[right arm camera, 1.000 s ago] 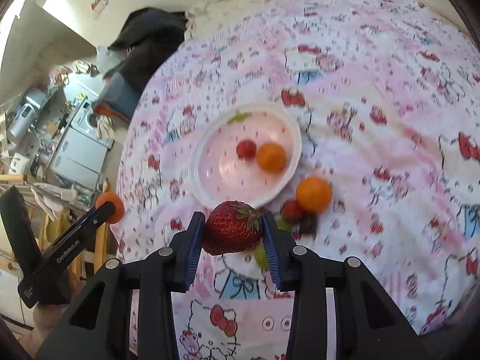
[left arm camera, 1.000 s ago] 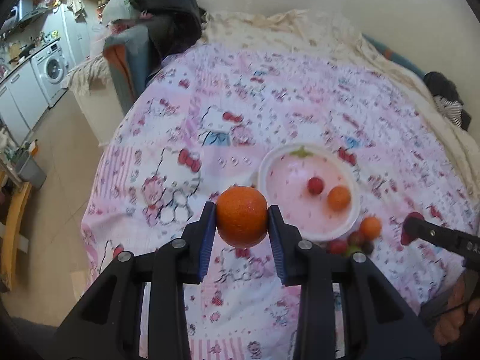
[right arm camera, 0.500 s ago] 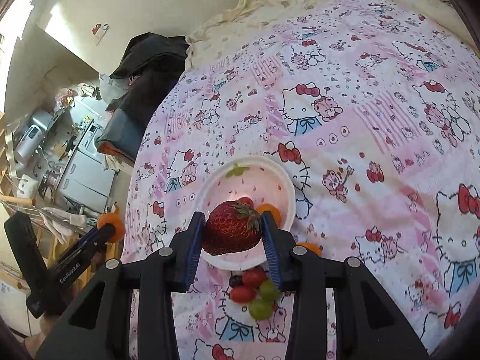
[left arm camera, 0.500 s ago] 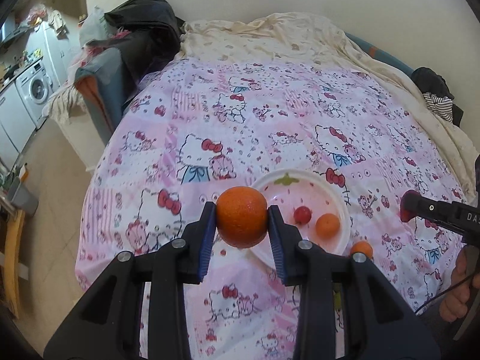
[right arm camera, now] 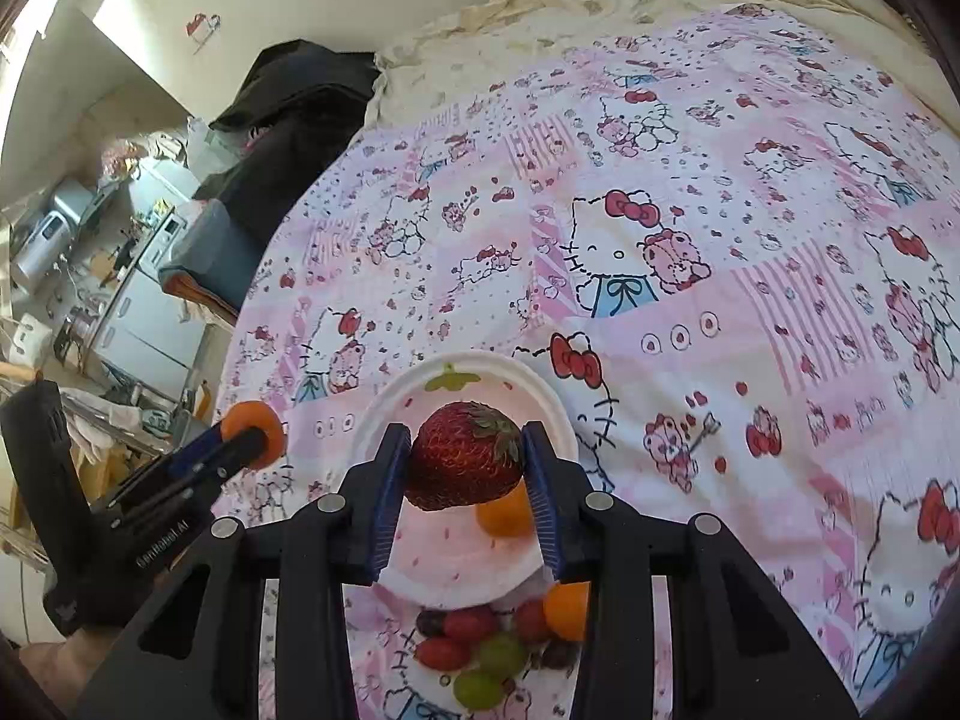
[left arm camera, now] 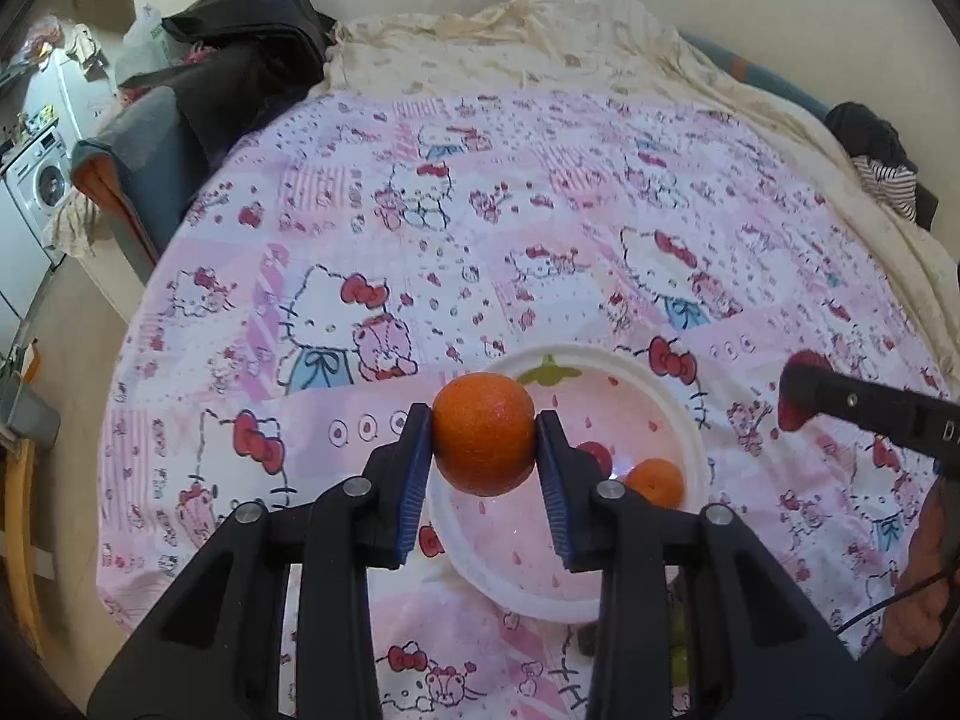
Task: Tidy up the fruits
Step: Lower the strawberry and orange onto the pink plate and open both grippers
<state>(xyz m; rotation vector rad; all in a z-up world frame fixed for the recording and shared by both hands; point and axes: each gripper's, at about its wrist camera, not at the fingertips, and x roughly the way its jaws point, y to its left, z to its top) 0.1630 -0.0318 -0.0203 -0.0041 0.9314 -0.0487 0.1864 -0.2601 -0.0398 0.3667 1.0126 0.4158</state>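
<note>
My left gripper [left arm camera: 483, 443] is shut on an orange [left arm camera: 483, 441] and holds it above the left rim of the white plate [left arm camera: 684, 420]. My right gripper [right arm camera: 465, 459] is shut on a strawberry [right arm camera: 463, 456] above the same plate [right arm camera: 390, 396]. In the plate lie a small orange [left arm camera: 655, 481] and a red fruit [left arm camera: 595, 455], partly hidden by a finger. Loose grapes [right arm camera: 480, 654] and another small orange [right arm camera: 566, 609] lie on the bedspread just in front of the plate. Each gripper shows in the other view: the right [left arm camera: 798, 402], the left [right arm camera: 252, 432].
The plate sits on a pink cartoon-cat bedspread [left arm camera: 540, 228] over a bed. A cream blanket [left arm camera: 540, 42] lies at the far end. Dark clothes [left arm camera: 240, 42] are piled at the far left. The bed's left edge drops to the floor [left arm camera: 66, 360].
Both grippers have lifted and pulled back from the plate with their fruit still held. The plate now sits lower in both views, under the fingers.
</note>
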